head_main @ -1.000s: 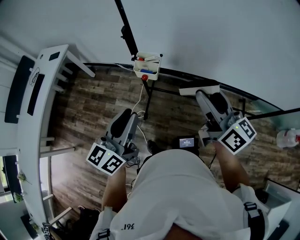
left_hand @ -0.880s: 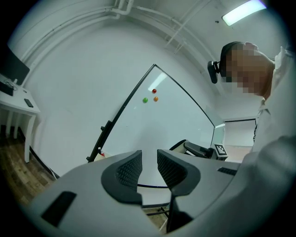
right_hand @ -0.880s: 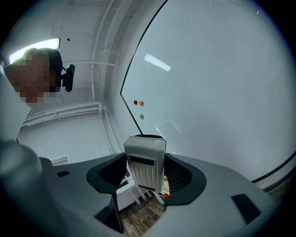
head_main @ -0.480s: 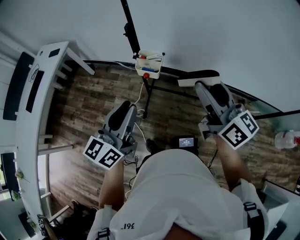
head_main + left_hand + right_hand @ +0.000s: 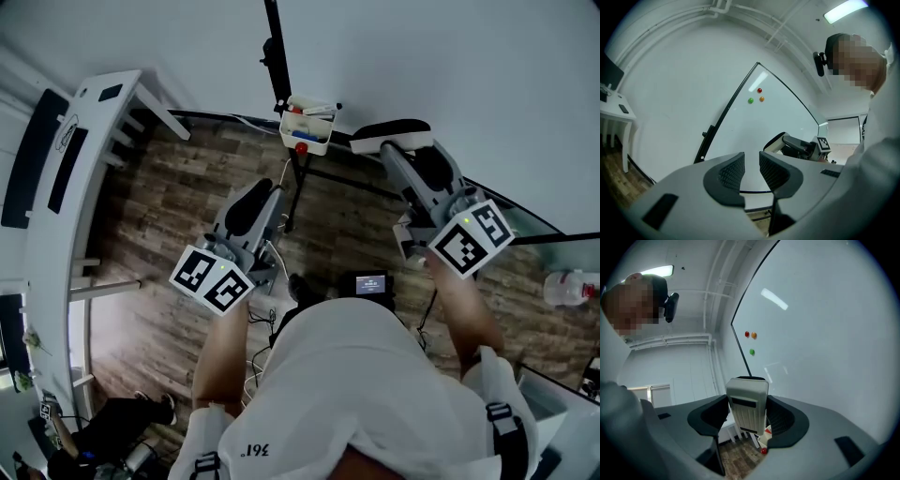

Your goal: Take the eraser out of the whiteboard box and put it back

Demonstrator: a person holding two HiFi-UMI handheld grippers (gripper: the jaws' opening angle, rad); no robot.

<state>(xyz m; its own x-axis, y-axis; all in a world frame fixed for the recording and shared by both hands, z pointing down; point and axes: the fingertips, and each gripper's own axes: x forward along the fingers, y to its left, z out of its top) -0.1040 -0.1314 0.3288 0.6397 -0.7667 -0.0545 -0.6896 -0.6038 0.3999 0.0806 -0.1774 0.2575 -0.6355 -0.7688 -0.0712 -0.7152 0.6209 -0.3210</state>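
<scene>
Right gripper [image 5: 747, 422] clamped on the white ribbed plastic eraser with black felt [image 5: 747, 401], upright between its jaws. In the head view the eraser sits upper centre, just right of the small white plastic whiteboard box [image 5: 315, 141] and clear of it. Left gripper [image 5: 751, 166] at lower centre, jaws a narrow gap apart, nothing in them. Judged step: the return. Keep the clamp firm, carry the eraser left over the box mouth, line its long side with the box, lower past the pens, release only once seated. Count: one eraser, one box, two grippers, three round magnets on the glossy whiteboard [image 5: 450, 75]: red [image 5: 746, 334], orange [image 5: 753, 335], green [image 5: 751, 351]. Pens too small to count.
</scene>
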